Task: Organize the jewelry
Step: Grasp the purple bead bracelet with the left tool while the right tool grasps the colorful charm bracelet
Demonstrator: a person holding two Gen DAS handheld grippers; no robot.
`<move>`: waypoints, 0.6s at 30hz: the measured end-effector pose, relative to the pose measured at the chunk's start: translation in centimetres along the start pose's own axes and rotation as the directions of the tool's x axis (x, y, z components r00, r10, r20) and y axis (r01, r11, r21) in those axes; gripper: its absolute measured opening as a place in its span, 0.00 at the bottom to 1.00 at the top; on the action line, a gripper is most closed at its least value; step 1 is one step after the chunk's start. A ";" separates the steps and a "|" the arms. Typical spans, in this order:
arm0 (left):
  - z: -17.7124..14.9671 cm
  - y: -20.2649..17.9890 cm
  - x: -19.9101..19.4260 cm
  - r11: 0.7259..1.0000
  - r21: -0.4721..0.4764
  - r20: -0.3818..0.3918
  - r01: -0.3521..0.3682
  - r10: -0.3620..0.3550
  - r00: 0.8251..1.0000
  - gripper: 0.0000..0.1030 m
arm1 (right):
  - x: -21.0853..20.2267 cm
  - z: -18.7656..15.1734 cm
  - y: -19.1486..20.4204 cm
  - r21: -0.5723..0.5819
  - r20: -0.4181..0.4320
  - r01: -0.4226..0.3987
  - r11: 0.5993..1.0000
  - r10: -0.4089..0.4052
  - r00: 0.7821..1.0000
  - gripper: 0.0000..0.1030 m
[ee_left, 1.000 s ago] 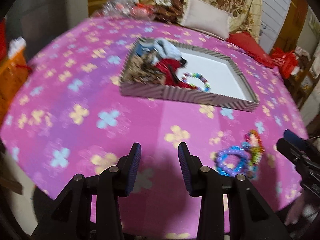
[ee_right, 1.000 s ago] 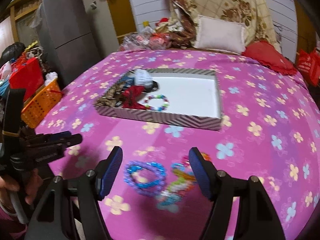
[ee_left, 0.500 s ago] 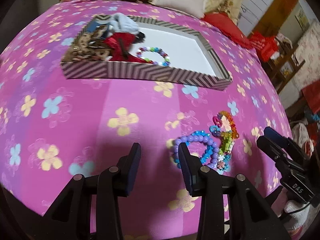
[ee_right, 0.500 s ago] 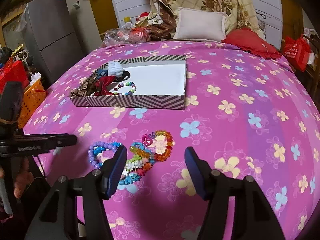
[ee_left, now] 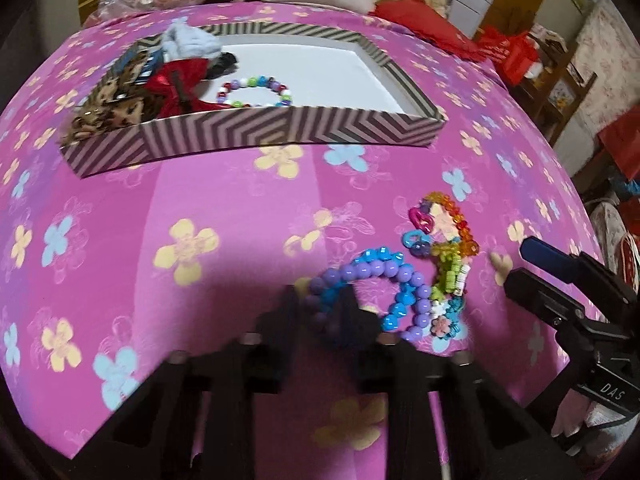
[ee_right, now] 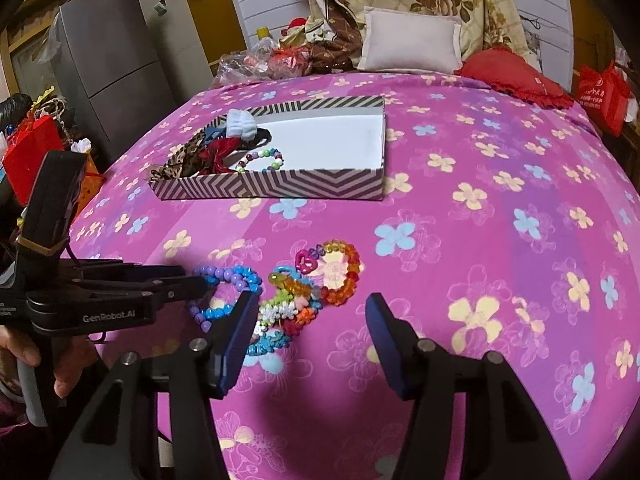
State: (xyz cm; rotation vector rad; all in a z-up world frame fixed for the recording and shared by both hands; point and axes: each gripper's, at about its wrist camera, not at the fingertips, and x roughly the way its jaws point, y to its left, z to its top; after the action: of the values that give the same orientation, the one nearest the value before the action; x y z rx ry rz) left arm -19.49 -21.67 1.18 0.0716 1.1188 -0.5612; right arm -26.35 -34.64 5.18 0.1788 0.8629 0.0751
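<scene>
A purple and blue bead bracelet [ee_left: 384, 284] lies on the pink flowered cloth, beside a pile of multicoloured bracelets [ee_left: 444, 248]. My left gripper [ee_left: 320, 304] is open, its fingers straddling the left part of the purple and blue bracelet [ee_right: 228, 292]. It also shows in the right wrist view [ee_right: 200, 280]. My right gripper [ee_right: 308, 320] is open and empty, just in front of the multicoloured bracelets [ee_right: 312, 284]. A zigzag-patterned box [ee_right: 320, 184] holds a bead bracelet [ee_right: 260, 160] and hair accessories [ee_right: 212, 148].
The box [ee_left: 280, 136] sits mid-table, its right half showing white floor. Pillows [ee_right: 412, 44] and bags [ee_right: 256, 60] lie beyond the table. A grey fridge [ee_right: 104, 60] and an orange basket [ee_right: 86, 184] stand to the left.
My left gripper moved forward and right until its fingers reached around the purple and blue bracelet. My right gripper drew slightly closer to the multicoloured pile.
</scene>
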 end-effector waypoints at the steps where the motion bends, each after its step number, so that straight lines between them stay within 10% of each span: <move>1: 0.0 0.0 0.0 1.000 0.001 0.005 0.013 -0.013 1.000 0.11 | 0.0 0.0 0.0 0.000 0.001 0.000 1.000 0.000 1.000 0.57; 18: 0.9 5.0 -6.2 0.997 -0.080 0.117 -0.014 0.023 0.993 0.11 | 1.3 -0.2 1.4 -0.039 -0.038 -0.022 0.999 0.020 0.999 0.45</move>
State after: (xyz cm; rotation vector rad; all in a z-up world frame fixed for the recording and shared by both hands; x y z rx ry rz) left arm -18.37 -15.29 5.87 -0.0193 1.0233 -0.4976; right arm -25.70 -33.03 4.36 0.1498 0.8960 0.1155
